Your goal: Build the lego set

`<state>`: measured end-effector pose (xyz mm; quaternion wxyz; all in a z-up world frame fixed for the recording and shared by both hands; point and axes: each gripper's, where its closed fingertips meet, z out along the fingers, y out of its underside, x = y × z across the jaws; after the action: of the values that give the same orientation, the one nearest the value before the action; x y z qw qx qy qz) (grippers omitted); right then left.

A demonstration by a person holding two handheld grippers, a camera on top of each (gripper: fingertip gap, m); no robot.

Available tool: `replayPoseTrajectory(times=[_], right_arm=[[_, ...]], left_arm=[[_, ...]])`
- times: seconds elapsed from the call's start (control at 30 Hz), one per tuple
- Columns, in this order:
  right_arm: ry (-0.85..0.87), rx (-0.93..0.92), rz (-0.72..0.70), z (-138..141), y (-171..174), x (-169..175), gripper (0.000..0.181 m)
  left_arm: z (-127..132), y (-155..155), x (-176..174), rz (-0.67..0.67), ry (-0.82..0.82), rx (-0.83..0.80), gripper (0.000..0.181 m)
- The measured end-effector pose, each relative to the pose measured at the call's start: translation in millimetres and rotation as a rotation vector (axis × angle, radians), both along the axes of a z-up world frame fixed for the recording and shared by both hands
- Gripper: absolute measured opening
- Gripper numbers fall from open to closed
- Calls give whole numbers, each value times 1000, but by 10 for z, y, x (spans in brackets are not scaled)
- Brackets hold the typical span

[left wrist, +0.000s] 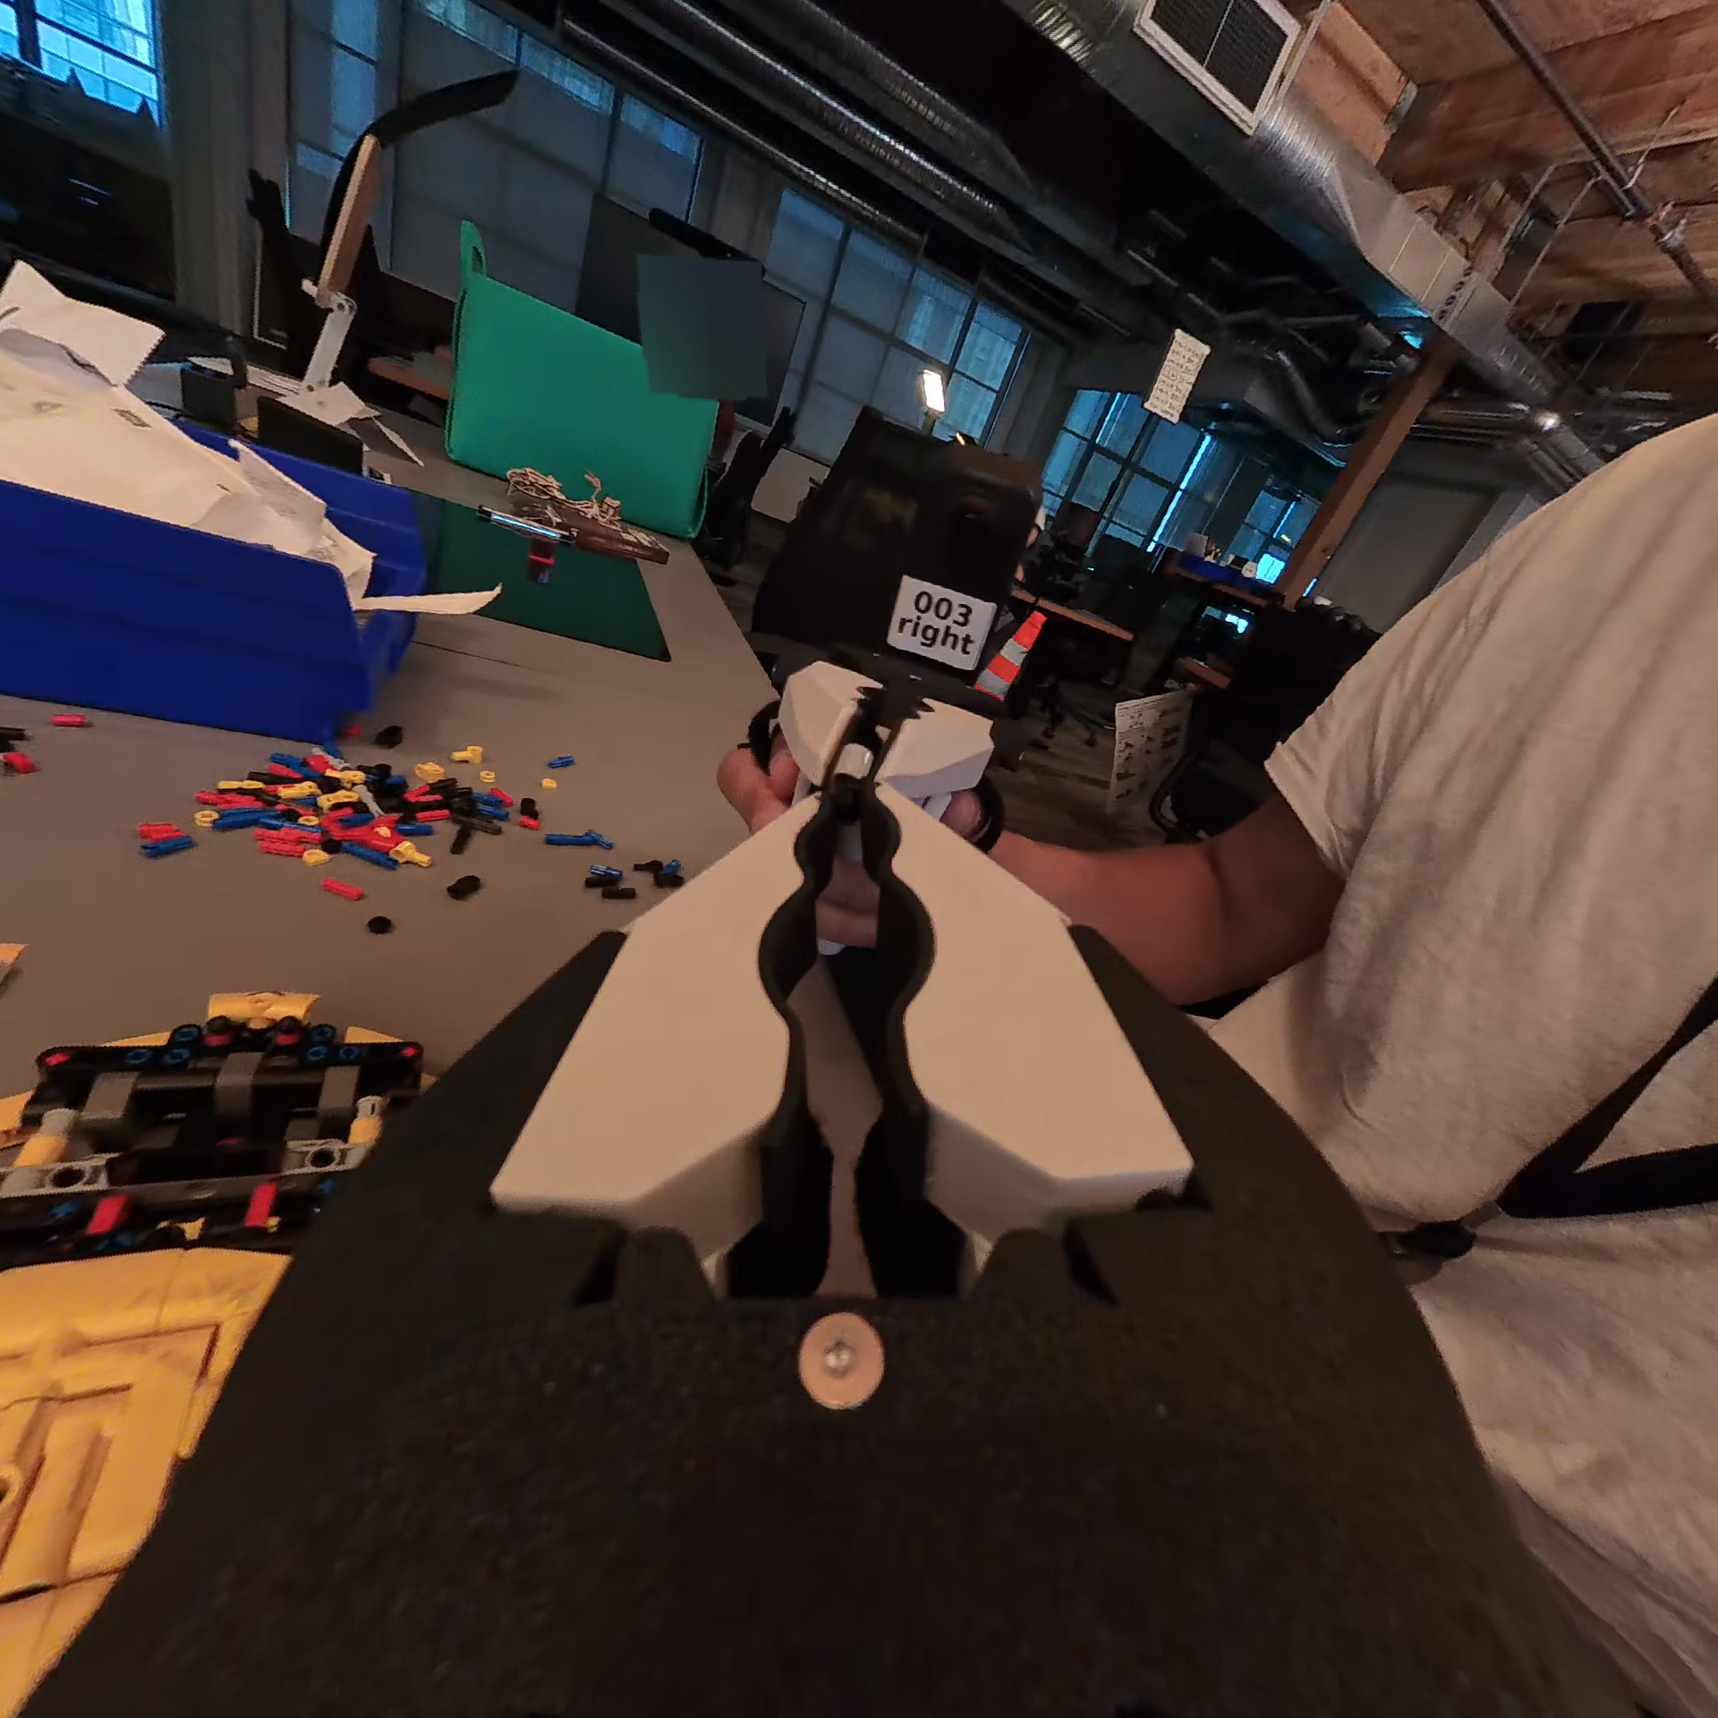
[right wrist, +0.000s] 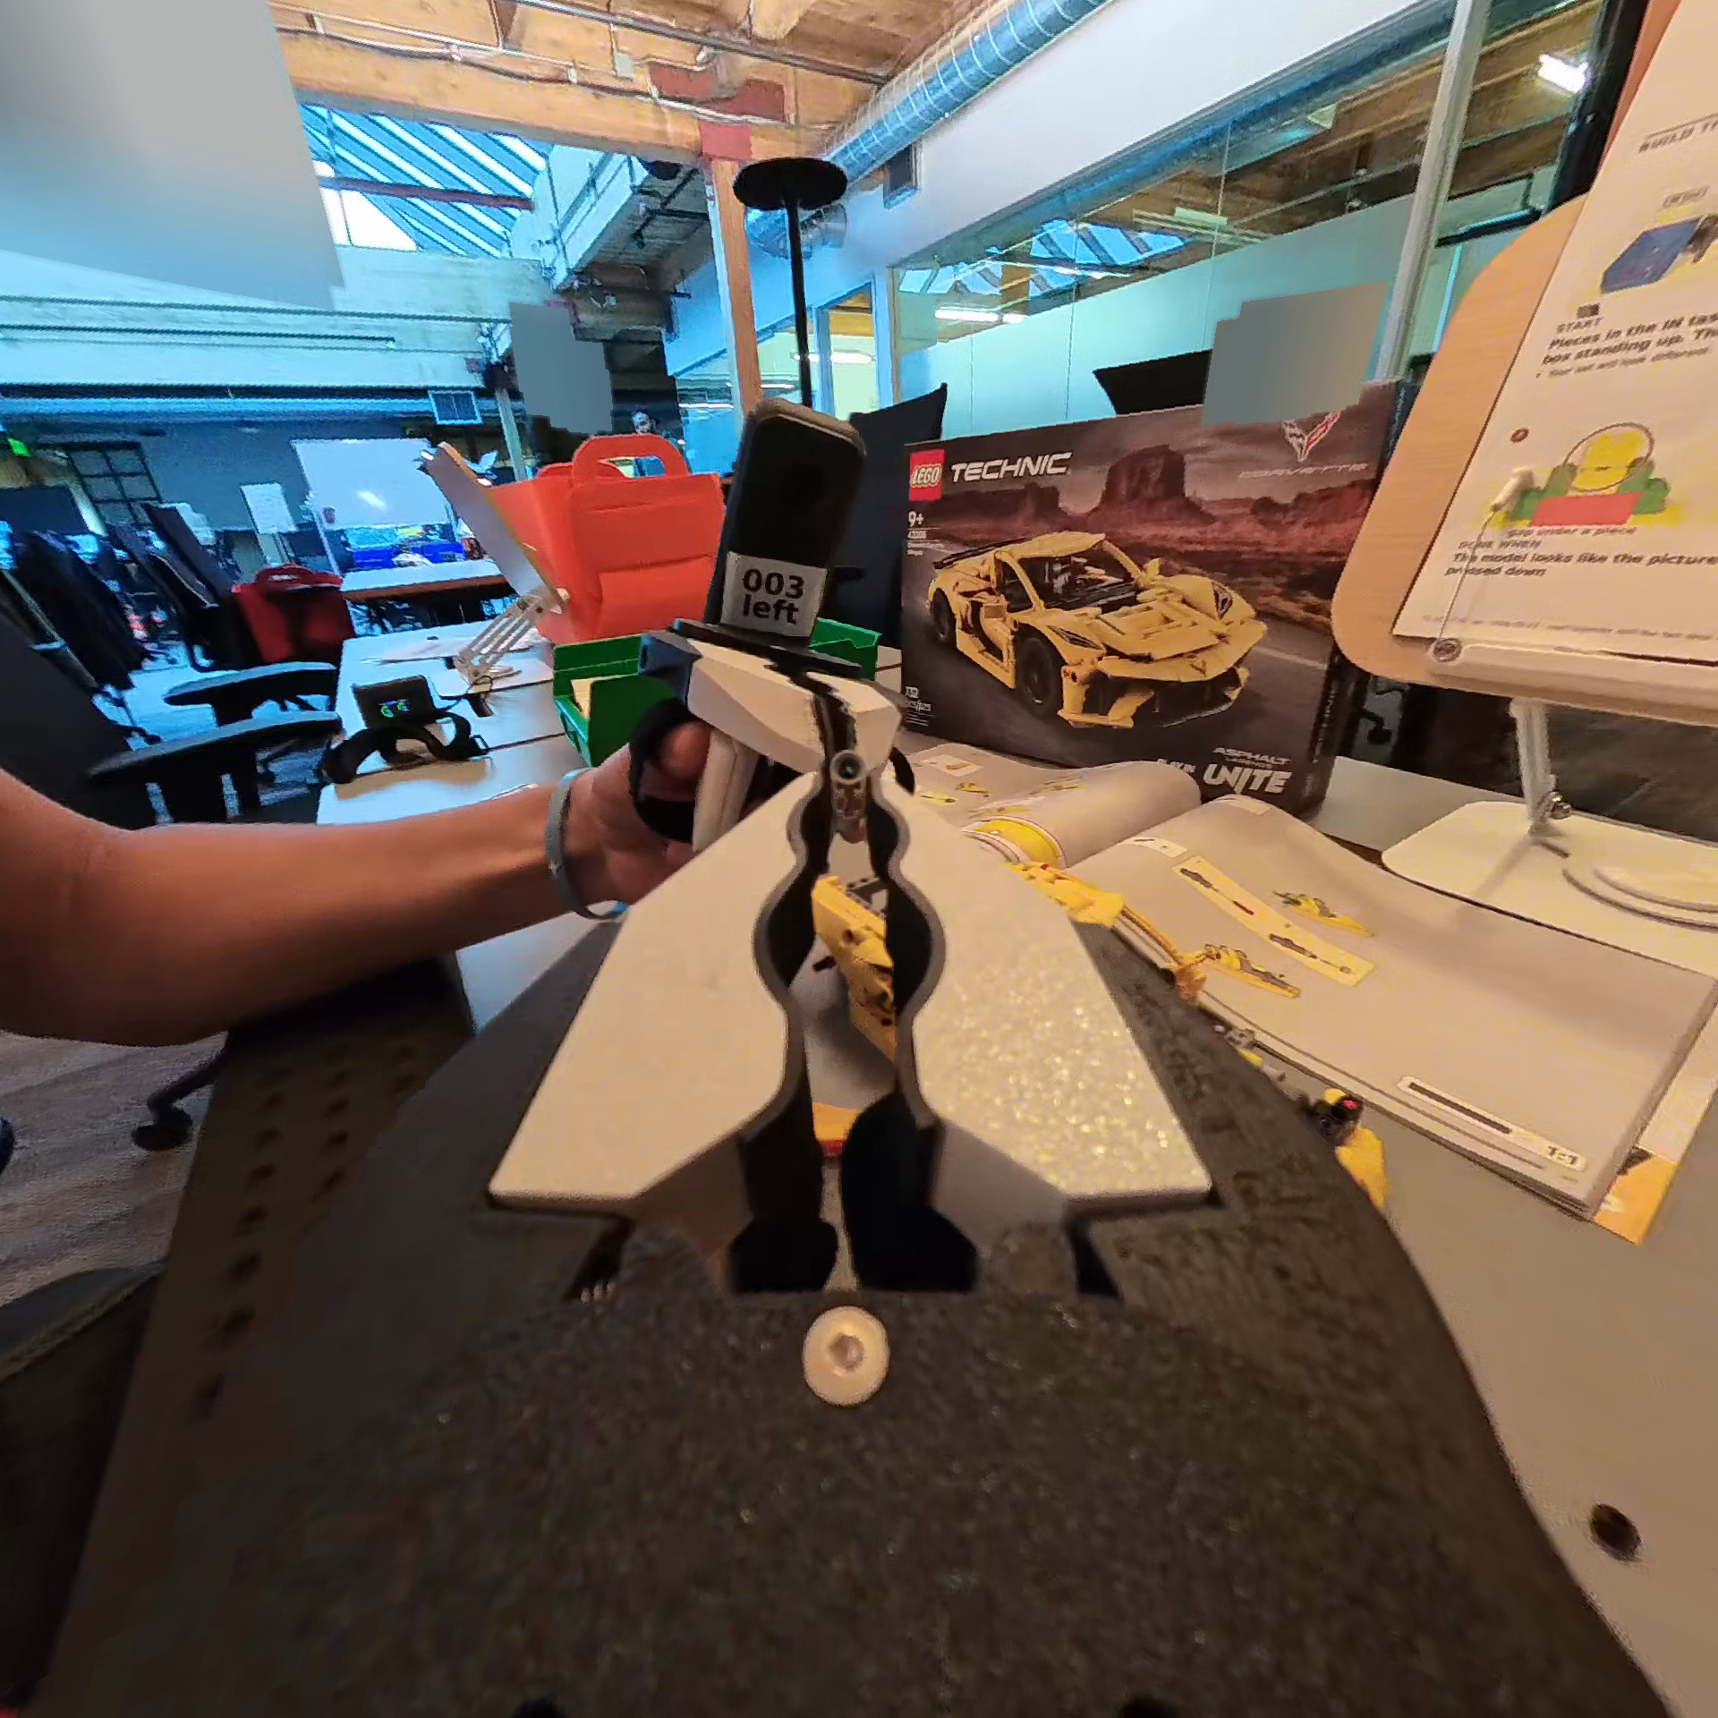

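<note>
My left gripper (left wrist: 841, 801) and my right gripper (right wrist: 848, 790) are held tip to tip above the table. The left one is shut, with a small black piece (left wrist: 844, 788) at its tips. The right one is shut on a small grey piece with a hole (right wrist: 848, 770), which also shows in the left wrist view (left wrist: 861, 758). The two pieces meet or nearly meet. The right gripper (left wrist: 874, 720) faces me in the left wrist view, and the left gripper (right wrist: 823, 711) faces me in the right wrist view. A partly built black chassis (left wrist: 204, 1116) lies at the lower left.
Loose red, blue, yellow and black pieces (left wrist: 372, 818) lie on the grey table (left wrist: 576, 725) before blue bins (left wrist: 186, 604). The set box (right wrist: 1143, 595), an open instruction booklet (right wrist: 1394, 976), a yellow sub-assembly (right wrist: 860, 948) and a sheet stand (right wrist: 1534, 818) are on the right. A person's arm (left wrist: 1162, 892) is close. The left tips stand about 15 cm off the yellow sub-assembly (right wrist: 860, 948).
</note>
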<state>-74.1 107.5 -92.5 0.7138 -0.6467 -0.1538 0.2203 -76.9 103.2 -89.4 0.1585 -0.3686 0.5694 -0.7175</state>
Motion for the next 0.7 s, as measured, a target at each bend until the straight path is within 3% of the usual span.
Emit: replayPoseTrajectory(times=[0.23,0.5,0.6,0.7], right_arm=[[119,-21,115,-13,-32,-26,5],[133,-34,156,-62,-43,-55,5],[47,-18,99,-75,1,-46,5],[-148,42,-18,-73,50,26,5]], left_arm=[[0,-34,-17,-24,1,-8,4],[-31,-84,-1,-33,14,5,4],[-15,-40,-14,-17,12,14,4],[31,34,-26,6,1,1,4]])
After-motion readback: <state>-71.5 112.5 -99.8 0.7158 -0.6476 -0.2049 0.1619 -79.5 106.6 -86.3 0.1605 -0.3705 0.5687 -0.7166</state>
